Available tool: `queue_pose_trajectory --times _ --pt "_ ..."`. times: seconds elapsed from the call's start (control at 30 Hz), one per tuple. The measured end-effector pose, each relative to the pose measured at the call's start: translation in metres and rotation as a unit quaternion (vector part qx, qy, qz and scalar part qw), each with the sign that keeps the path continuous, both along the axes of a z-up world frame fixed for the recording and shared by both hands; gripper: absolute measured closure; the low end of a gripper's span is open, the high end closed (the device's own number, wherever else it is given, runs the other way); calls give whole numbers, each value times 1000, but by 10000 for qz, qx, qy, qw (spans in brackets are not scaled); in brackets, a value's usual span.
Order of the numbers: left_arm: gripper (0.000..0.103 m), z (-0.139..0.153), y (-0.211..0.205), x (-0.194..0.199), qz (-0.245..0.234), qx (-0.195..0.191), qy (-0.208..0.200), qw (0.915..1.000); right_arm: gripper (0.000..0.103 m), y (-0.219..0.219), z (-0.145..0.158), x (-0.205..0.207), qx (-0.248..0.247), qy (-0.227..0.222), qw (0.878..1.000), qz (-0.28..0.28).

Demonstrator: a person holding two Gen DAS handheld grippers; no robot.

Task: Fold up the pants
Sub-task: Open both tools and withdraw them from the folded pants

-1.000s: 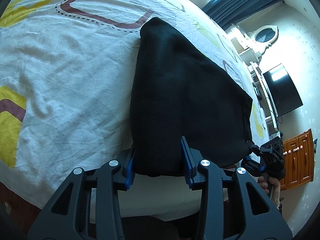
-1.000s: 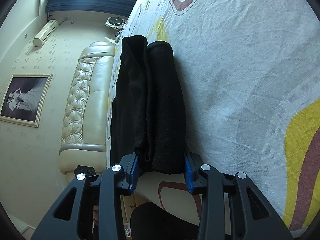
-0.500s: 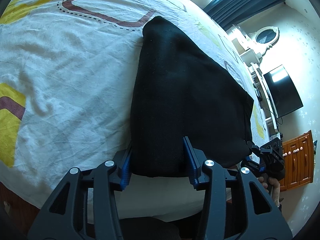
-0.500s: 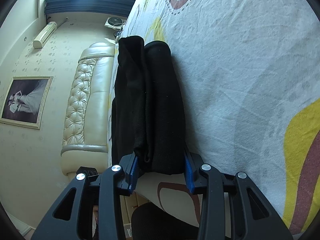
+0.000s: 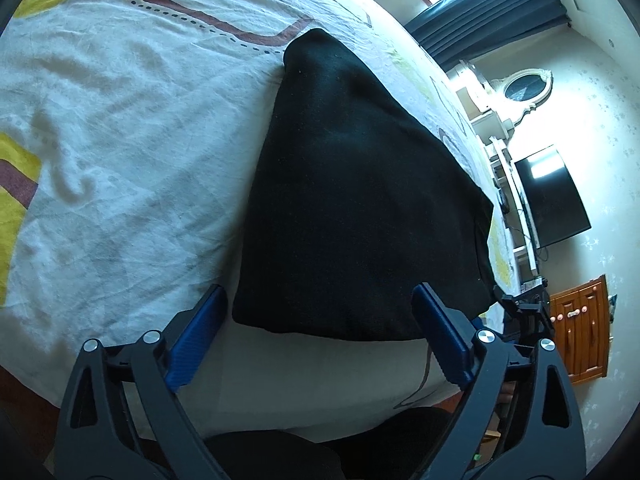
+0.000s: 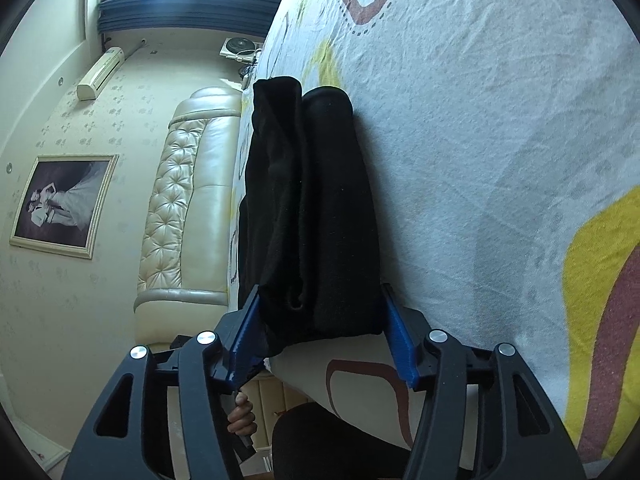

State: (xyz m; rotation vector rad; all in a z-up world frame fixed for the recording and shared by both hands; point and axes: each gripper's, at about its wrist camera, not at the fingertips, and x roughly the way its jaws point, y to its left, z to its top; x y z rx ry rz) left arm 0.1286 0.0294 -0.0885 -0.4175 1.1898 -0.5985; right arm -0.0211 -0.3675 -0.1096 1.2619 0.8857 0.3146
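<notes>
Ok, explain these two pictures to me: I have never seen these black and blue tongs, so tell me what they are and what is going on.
There is no robot. A person holds a two-finger tool in each hand, with a wide-angle camera on each looking along its blue fingers.

The left view shows the left hand-held gripper; the right view shows the right hand-held gripper.

On the white bedsheet with yellow and maroon shapes lies a folded pair of black fabric pants.

Both sets of jaws have just been opening. The left stands wide, clear of the cloth. The right still has the folded edge between its pads, apparently released.
</notes>
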Motion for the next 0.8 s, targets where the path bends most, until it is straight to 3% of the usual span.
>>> queue_pose_trajectory --times 0.2,0.37,0.57,0.8 --pt "4 5 -10 -14 -109 622 -320 9975 29 9 15 -6 -459 30 9989 44" --pt "3 7 -16 -24 -121 1136 -611 9916 29 15 22 -12 -865 134 9961 71" --pt "3 12 -14 -31 -58 1459 -764 9863 25 25 25 -19 -1323 250 9909 92" --pt "3 32 -13 -44 133 1800 -1229 9759 24 45 34 -22 -2128 345 9764 165"
